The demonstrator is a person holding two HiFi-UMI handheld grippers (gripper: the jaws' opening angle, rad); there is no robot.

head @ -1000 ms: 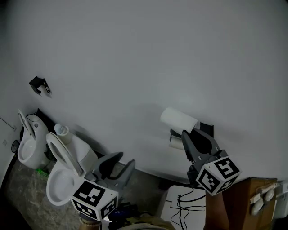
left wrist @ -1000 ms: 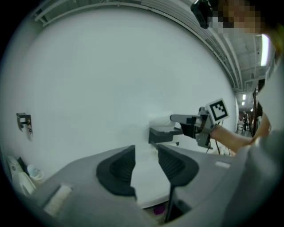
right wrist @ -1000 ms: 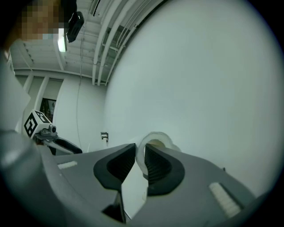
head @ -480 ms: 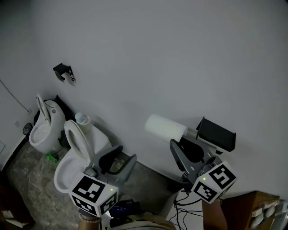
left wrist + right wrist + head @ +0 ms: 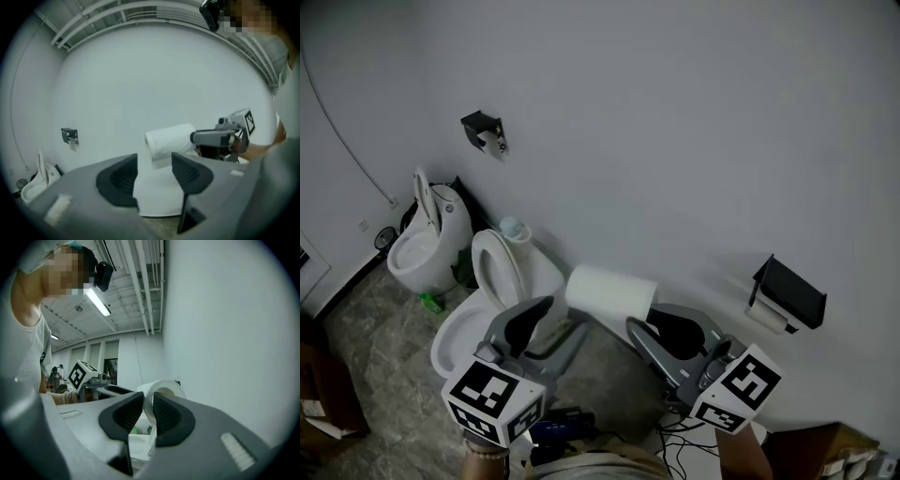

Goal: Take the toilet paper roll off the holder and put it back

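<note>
The white toilet paper roll [image 5: 611, 292] hangs in the air off the wall, well left of the black holder [image 5: 789, 291]. My right gripper [image 5: 645, 317] is shut on the roll's right end; in the right gripper view the roll [image 5: 161, 392] has its paper wall pinched between the two pads, one of them in the core. My left gripper [image 5: 555, 319] sits just left of and below the roll, its jaws opening with nothing between them. In the left gripper view the roll [image 5: 171, 140] floats beyond my fingertips [image 5: 154, 171], with the right gripper [image 5: 215, 137] on its far end.
A white toilet [image 5: 487, 291] with raised lid and a second one [image 5: 427, 244] stand against the wall at lower left. Another small black holder [image 5: 485, 131] is mounted higher up on the wall. Stone floor [image 5: 384, 394] lies below; a white piece [image 5: 766, 317] hangs under the near holder.
The roll has come off the holder and travelled left with my right gripper. My left gripper's jaws have spread wider. The head view has swung toward the right.
</note>
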